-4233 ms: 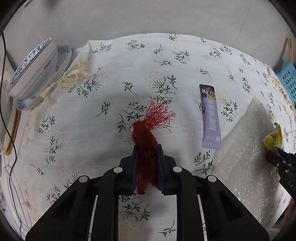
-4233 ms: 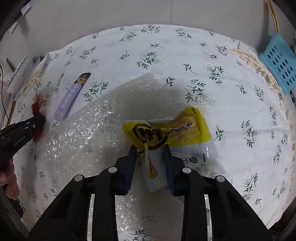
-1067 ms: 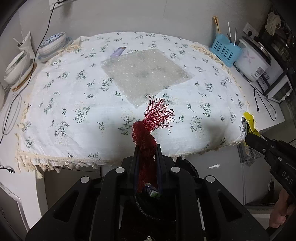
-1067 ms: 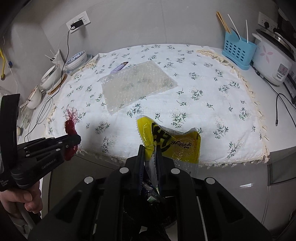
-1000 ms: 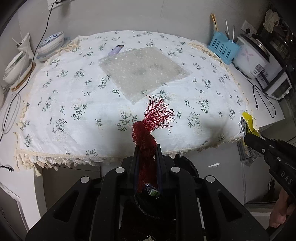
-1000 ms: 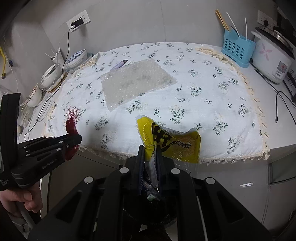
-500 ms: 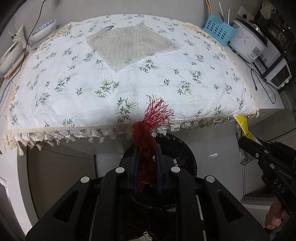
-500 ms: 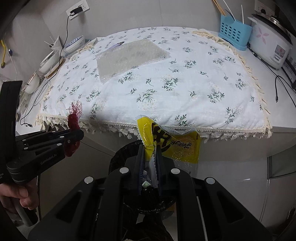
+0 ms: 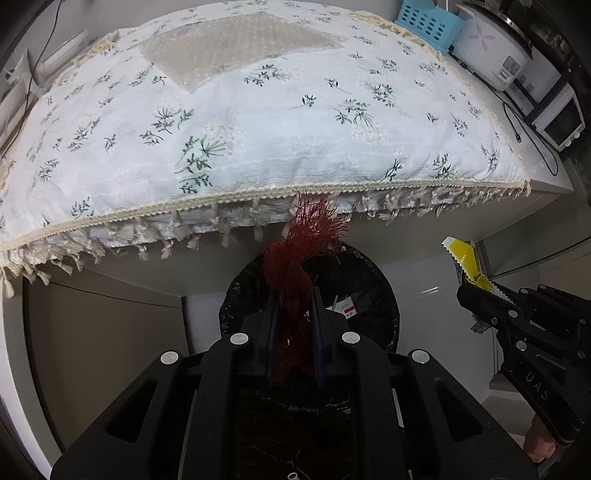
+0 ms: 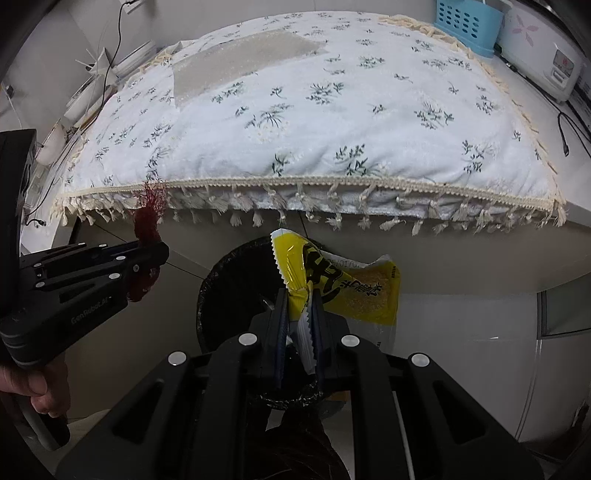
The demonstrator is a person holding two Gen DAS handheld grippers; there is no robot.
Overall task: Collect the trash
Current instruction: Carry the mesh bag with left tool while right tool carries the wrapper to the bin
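Note:
My left gripper (image 9: 293, 295) is shut on a red mesh net bag (image 9: 295, 258) and holds it over a round black-lined trash bin (image 9: 373, 295) below the table edge. My right gripper (image 10: 299, 299) is shut on a yellow snack wrapper (image 10: 347, 288) above the same bin (image 10: 218, 291). The left gripper and the net bag (image 10: 147, 221) show at the left of the right wrist view. The right gripper (image 9: 476, 291) with the wrapper (image 9: 463, 258) shows at the right of the left wrist view. A bubble wrap sheet (image 9: 236, 44) lies on the far part of the table.
The table has a white floral cloth (image 9: 280, 122) with a tasselled fringe along its front edge. A blue basket (image 9: 428, 20), a rice cooker (image 9: 495, 55) and a small oven (image 9: 561, 122) stand at the right. Dishes and cables (image 10: 92, 85) are at the left.
Both grippers have moved back off the table and down, each holding its trash. They now hang over the trash bin in front of the table edge.

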